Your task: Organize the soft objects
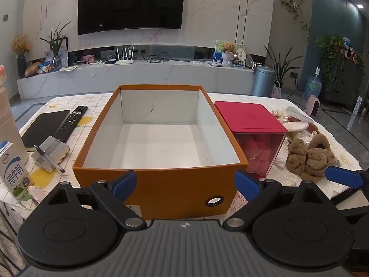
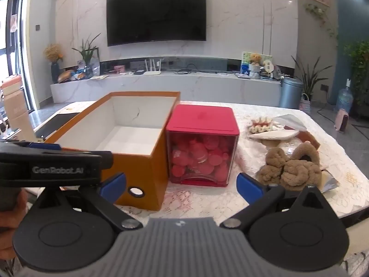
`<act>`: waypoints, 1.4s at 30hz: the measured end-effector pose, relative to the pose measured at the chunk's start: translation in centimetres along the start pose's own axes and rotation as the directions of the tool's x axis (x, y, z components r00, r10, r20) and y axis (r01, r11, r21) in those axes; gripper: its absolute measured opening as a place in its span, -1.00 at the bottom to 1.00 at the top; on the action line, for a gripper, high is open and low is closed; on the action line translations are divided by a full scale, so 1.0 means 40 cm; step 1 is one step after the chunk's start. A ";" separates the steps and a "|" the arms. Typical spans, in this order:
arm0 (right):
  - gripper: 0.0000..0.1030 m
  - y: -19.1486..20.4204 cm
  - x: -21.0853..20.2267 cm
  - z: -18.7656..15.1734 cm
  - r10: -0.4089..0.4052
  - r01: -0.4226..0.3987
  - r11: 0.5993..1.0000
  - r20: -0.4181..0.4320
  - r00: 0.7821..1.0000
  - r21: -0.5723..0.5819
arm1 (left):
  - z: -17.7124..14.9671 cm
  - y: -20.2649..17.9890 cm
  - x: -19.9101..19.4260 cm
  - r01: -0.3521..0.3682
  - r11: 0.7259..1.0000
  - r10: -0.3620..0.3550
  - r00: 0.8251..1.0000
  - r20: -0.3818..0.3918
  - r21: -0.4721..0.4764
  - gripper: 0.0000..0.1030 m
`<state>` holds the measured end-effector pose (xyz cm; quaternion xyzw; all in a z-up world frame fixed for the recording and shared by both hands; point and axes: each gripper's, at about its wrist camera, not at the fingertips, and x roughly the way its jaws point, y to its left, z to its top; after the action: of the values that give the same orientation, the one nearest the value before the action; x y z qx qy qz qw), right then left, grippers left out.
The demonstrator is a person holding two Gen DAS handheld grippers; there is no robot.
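An open orange box (image 1: 161,191) with a bare white inside stands in the middle of the table, straight ahead of my left gripper (image 1: 185,184). That gripper is open, with nothing between its blue pads. To the box's right lies a brown knotted plush piece (image 1: 309,159) (image 2: 290,168) on the lace cloth. Behind it rest white fabric pieces (image 2: 274,133) and a small white-and-red soft item (image 2: 261,124). My right gripper (image 2: 182,188) is open and holds nothing, near the table's front edge. It faces the red-lidded container (image 2: 201,120), and the plush is just past its right fingertip (image 2: 250,188).
The clear red container (image 1: 249,117) of pink round pieces touches the box's right side. Left of the box lie a remote (image 1: 72,121), a black notebook (image 1: 45,127), a silver block with a pen (image 1: 50,153) and a milk carton (image 1: 13,173). The table edge (image 2: 355,194) runs close on the right.
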<state>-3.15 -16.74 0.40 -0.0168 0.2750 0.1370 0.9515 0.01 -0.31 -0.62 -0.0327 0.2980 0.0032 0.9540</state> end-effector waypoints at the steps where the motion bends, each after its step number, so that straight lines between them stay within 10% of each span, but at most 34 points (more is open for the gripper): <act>1: 0.94 0.002 -0.001 -0.001 -0.001 0.001 1.000 0.000 1.000 -0.002 | -0.001 0.001 0.001 0.001 1.000 -0.001 1.000 -0.002 0.000 1.00; 42: 0.94 0.007 0.010 -0.006 0.010 -0.010 1.000 -0.034 0.999 0.009 | -0.006 -0.013 -0.005 -0.045 0.997 0.044 0.999 0.022 0.070 1.00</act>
<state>-3.02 -16.41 0.01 -0.0135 0.2918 0.1403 0.9460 -0.26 -0.85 -0.67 0.0077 0.2890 0.0142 0.9572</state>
